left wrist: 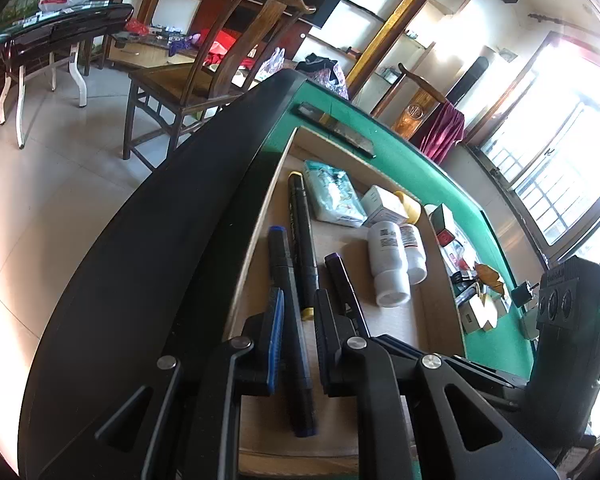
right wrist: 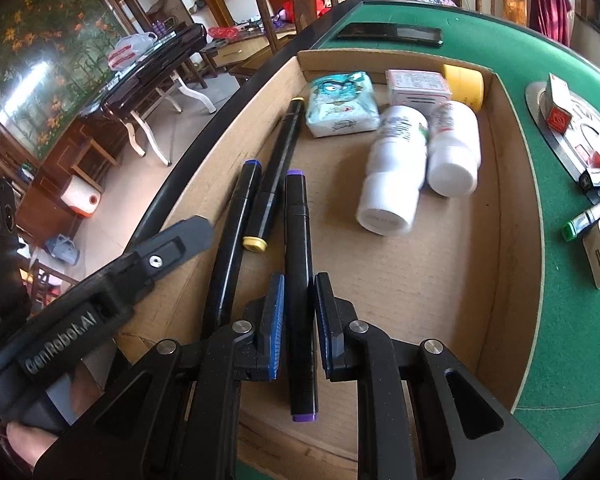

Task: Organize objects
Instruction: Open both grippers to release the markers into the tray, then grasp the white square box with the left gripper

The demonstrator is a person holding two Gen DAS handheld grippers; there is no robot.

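Note:
A shallow cardboard tray (right wrist: 512,208) on the green table (right wrist: 572,340) holds three black markers. My left gripper (left wrist: 299,344) straddles the blue-capped marker (left wrist: 288,304); its jaws stand slightly apart around it. My right gripper (right wrist: 299,326) straddles the purple-capped marker (right wrist: 299,280), which lies flat in the tray; a small gap shows at the right pad. The yellow-capped marker (right wrist: 276,168) lies between them. Two white bottles (right wrist: 396,168) lie further in, with a tissue pack (right wrist: 340,108), a small box (right wrist: 418,86) and a yellow cap (right wrist: 464,82) at the far end. The left gripper's finger (right wrist: 176,240) shows in the right wrist view.
A black remote-like bar (right wrist: 392,34) lies on the table beyond the tray. Small boxes, a green-capped item (right wrist: 584,220) and a metal disc (right wrist: 540,96) lie to the right of the tray. A wooden chair (left wrist: 204,80) stands off the table's left edge.

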